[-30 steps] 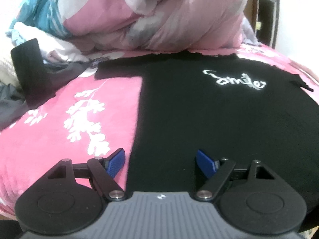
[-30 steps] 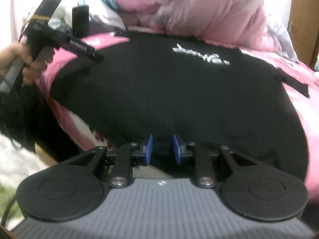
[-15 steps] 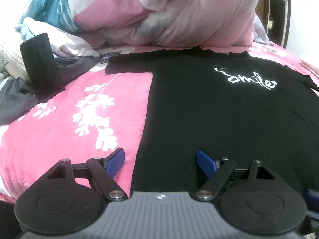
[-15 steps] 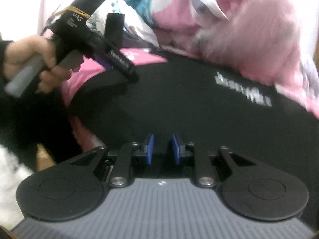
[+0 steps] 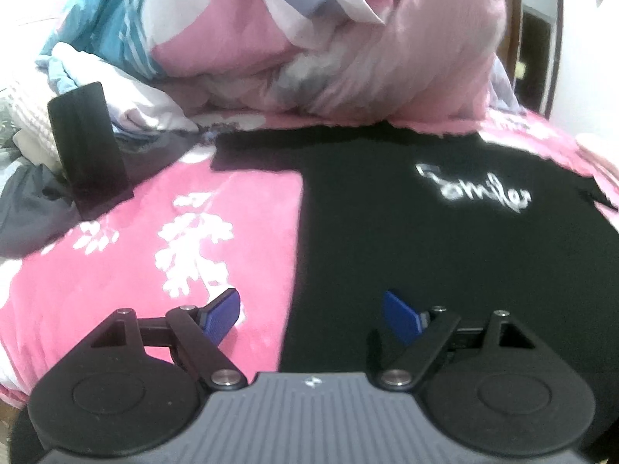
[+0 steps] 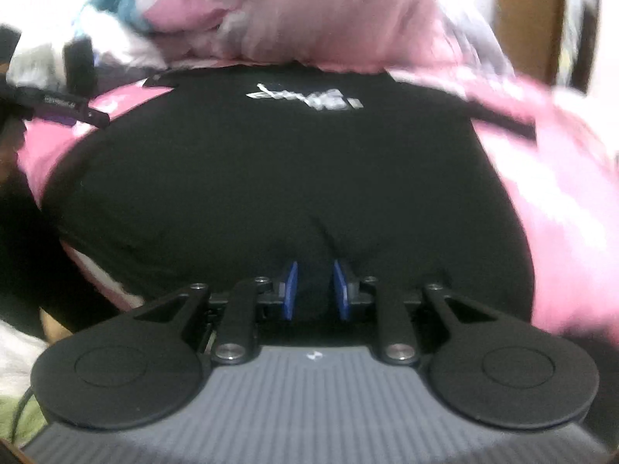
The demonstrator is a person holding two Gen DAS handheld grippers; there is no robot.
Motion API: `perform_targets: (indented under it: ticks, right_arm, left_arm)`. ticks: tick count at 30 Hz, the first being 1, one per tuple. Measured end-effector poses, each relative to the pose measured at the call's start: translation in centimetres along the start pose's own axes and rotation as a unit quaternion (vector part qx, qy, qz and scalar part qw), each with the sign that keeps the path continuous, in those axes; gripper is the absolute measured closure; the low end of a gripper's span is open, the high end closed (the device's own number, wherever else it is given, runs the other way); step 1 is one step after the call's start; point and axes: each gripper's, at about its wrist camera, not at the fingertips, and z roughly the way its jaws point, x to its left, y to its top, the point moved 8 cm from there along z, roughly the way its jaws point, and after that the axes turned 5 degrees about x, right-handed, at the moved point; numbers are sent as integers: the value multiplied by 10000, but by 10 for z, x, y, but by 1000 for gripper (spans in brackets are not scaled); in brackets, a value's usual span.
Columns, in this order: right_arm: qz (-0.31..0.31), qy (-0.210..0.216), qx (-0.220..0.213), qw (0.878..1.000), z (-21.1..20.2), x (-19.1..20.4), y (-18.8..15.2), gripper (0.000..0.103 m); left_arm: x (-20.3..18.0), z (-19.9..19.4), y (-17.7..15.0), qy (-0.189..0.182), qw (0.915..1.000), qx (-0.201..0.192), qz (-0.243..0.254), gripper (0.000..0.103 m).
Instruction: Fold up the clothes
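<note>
A: Okay, left to right, quick. What's far left?

B: A black flat slab (image 5: pixel 91 147) propped upright by some grey cloth (image 5: pixel 27 208) on the pink bed cover (image 5: pixel 127 247). Not part of the job, as far as I can tell.

A: Left gripper?

B: The left gripper (image 5: pixel 311 315) has its jaws spread wide, holding nothing. It sits at the near left edge of the black T-shirt (image 5: pixel 445 255): one blue pad over the pink cover, the other over the black cloth.

A: And the shirt itself?

B: It's spread flat on the bed, white lettering (image 5: pixel 474 189) facing up, a sleeve out to the left and another to the right. No fold in the body that I can see.

A: Right gripper?

B: The right gripper (image 6: pixel 315 290) is nearly closed, pinching the near hem of the T-shirt; the cloth bunches up into a small ridge between the pads.

A: Progress?

B: My read is that the shirt is laid out and one hem point is gripped. All the folding looks left to do: sleeves in, body doubled over. Can't rule out it's only being smoothed.

A: Behind it?

B: A crumpled pink duvet (image 5: pixel 387 50) heaped at the head end. The right view is blurry.
</note>
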Motion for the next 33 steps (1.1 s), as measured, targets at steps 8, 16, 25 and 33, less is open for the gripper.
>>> perform_targets:
  ticks: [8, 16, 25, 33]
  right_arm:
    - [1069, 89, 326, 9937, -8, -36, 32, 82]
    - [493, 1460, 71, 9880, 92, 46, 221, 67]
    - [-307, 2523, 570, 9655, 240, 168, 394, 59]
    - [-1063, 2531, 1489, 9500, 356, 289, 417, 56]
  left_arm:
    - [21, 47, 74, -160, 9972, -239, -687, 20]
    - [52, 148, 123, 291, 9801, -25, -1962, 30]
    - [81, 186, 131, 494, 9732, -192, -2236, 37]
    - [91, 184, 130, 364, 9678, -226, -2481, 57]
